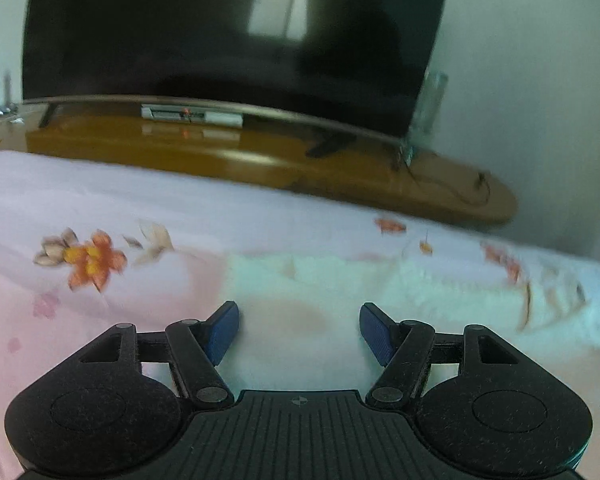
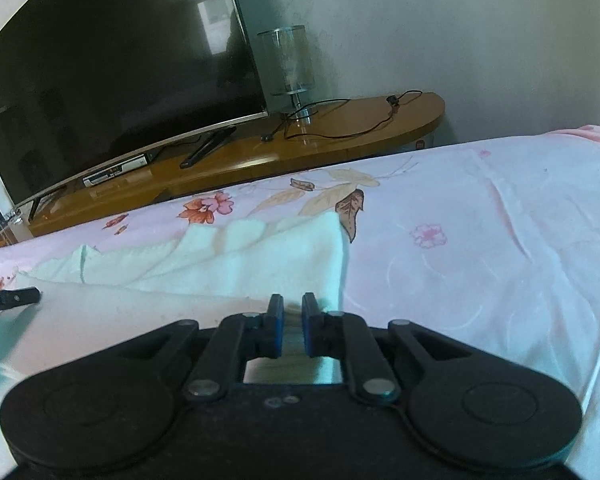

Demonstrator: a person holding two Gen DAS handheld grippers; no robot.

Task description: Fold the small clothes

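So the white cloth (image 2: 260,256) is lying on the bed sheet (image 2: 480,240), the pink flowery one, with its far edge rumpled and its right edge running straight down toward the right gripper (image 2: 291,330). That gripper's jaws are nearly together with only a narrow slot between the blue pads; there's cloth showing in the slot, but I honestly can't tell if it's pinched or just lying underneath. The left gripper (image 1: 299,332) is spread wide over the cloth (image 1: 340,280), holding nothing, and that view is a bit blurry. Right of the cloth's edge it's just bare sheet all the way across. Past the far edge of the bed sits the wooden TV stand (image 2: 340,136) with the TV (image 2: 112,68) and a glass lamp (image 2: 288,60).
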